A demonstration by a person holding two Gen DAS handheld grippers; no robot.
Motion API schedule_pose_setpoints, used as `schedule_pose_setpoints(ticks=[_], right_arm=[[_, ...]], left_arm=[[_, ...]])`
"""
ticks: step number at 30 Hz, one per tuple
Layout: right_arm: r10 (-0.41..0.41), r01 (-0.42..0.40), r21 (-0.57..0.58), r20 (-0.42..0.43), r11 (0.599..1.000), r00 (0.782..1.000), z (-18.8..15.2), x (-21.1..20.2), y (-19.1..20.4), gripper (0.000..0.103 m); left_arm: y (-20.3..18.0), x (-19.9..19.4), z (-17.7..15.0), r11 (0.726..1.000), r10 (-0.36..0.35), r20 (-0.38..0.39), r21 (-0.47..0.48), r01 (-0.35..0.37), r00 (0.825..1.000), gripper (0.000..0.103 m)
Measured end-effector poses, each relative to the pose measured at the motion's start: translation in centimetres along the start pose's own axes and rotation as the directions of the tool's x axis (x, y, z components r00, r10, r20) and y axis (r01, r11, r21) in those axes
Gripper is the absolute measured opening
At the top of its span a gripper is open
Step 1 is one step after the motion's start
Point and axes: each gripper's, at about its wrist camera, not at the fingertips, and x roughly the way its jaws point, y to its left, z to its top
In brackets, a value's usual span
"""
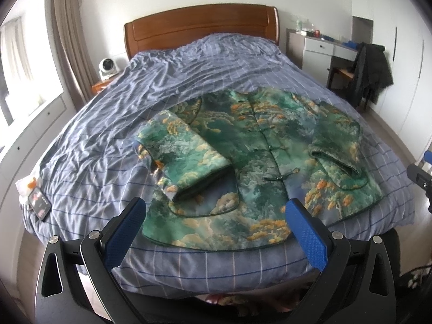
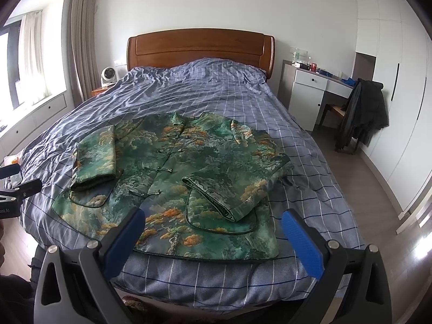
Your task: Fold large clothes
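The green patterned jacket [image 1: 243, 162] lies face up near the bed's foot edge, both sleeves already folded in, so the next fold is probably hem toward collar. The left gripper [image 1: 216, 221] and right gripper [image 2: 213, 229] hang with fingers spread wide and empty; each should pinch a hem corner and lift evenly. The checked duvet [image 2: 189, 86] is wrinkled; a phone [image 1: 39, 201] sits at its left edge, a desk [image 2: 318, 83] beyond its right.
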Motion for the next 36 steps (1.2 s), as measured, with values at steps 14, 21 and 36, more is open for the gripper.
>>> schedule_pose_setpoints(ticks=[14,21,36], right_arm=[[0.009,-0.009,0.021,-0.020,1.000,1.000,0.0,0.3,-0.5,0.103],[0.006,-0.007,-0.008,-0.028,1.000,1.000,-0.1,0.5,0.2,0.103],[0.012,-0.012,0.003,0.013,1.000,1.000,0.5,0.2,-0.2,0.103]], left_arm=[[-0.8,0.4,0.0,1.000,-0.004,-0.017,0.010,0.004,1.000,0.103],[-0.7,0.8,-0.1,1.000,0.000,-0.025,-0.001,0.000,1.000,0.103],[0.1,1.3,0.0,1.000,0.011,-0.024,-0.020,-0.012,1.000,0.103]])
